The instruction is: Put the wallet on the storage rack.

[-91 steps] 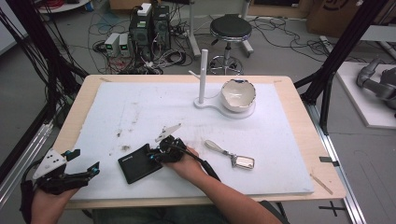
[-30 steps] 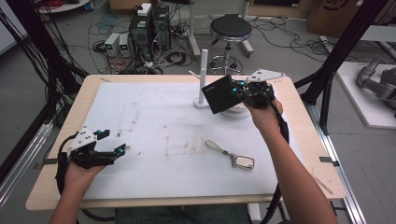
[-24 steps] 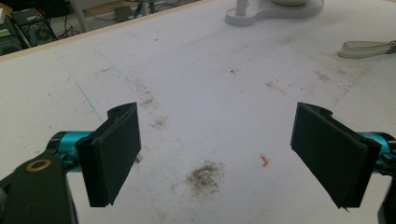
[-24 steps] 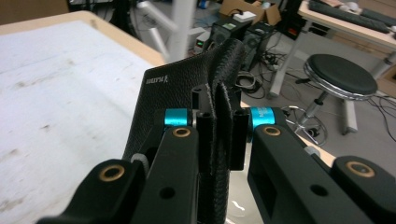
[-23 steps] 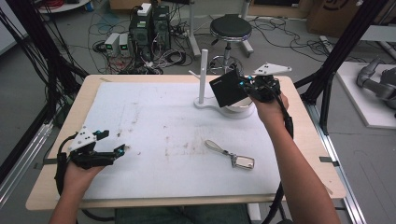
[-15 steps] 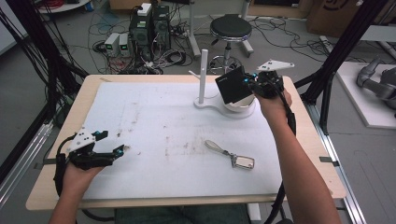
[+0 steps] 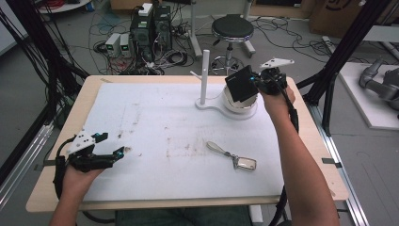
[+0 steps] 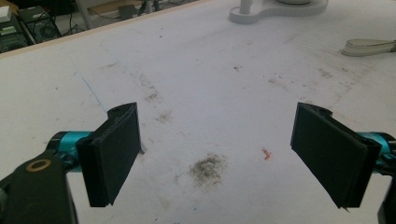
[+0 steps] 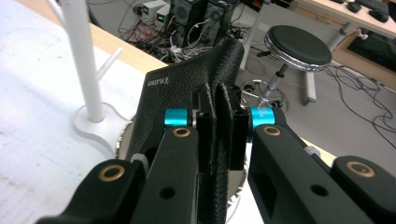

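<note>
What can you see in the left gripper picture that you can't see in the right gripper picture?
The left gripper view has two wide-open black jaws over a dirty smudge and part of a pale key strap. The right gripper view has jaws clamped on a black leather wallet, with a round stool on the floor beyond. Both share the white mat and the white stand.

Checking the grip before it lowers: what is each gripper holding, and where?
Right gripper: black leather wallet, clamped by one edge. Left gripper: open, holding nothing.
</note>
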Motion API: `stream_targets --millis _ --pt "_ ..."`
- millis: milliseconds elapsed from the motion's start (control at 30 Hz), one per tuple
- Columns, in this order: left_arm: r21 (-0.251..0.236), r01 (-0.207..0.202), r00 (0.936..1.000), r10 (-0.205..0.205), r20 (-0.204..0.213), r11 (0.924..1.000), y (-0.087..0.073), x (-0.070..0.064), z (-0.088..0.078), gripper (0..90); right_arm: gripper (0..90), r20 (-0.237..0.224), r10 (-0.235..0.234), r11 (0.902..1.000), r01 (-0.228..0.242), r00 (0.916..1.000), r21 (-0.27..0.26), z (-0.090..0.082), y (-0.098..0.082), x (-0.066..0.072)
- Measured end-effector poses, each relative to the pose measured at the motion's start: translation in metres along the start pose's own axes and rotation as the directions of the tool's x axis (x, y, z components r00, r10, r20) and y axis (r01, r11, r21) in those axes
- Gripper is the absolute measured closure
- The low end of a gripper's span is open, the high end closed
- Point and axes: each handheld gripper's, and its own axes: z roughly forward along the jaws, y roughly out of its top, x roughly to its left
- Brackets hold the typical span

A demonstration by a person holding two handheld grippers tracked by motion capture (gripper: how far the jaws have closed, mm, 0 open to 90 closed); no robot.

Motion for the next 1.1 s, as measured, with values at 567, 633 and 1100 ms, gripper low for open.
stream_targets --millis 567,633,1100 --pt "0.003 0.001 1.0 -0.001 -0.001 1.0 -0.001 -0.001 0.0 16.0 86.2 0.044 -0.079 0.9952 0.077 0.9959 0.06 0.004 -0.01 -0.003" --pt "0.005 -0.002 1.0 0.002 -0.002 1.0 -0.001 -0.001 0.0 16.0 86.2 0.038 -0.105 0.9919 0.102 0.9937 0.075 0.003 -0.01 -0.002" --pt "0.007 0.005 1.0 -0.005 -0.003 1.0 -0.002 0.0 0.0 16.0 86.2 0.046 -0.167 0.9793 0.16 0.9849 0.124 0.016 -0.013 0.007"
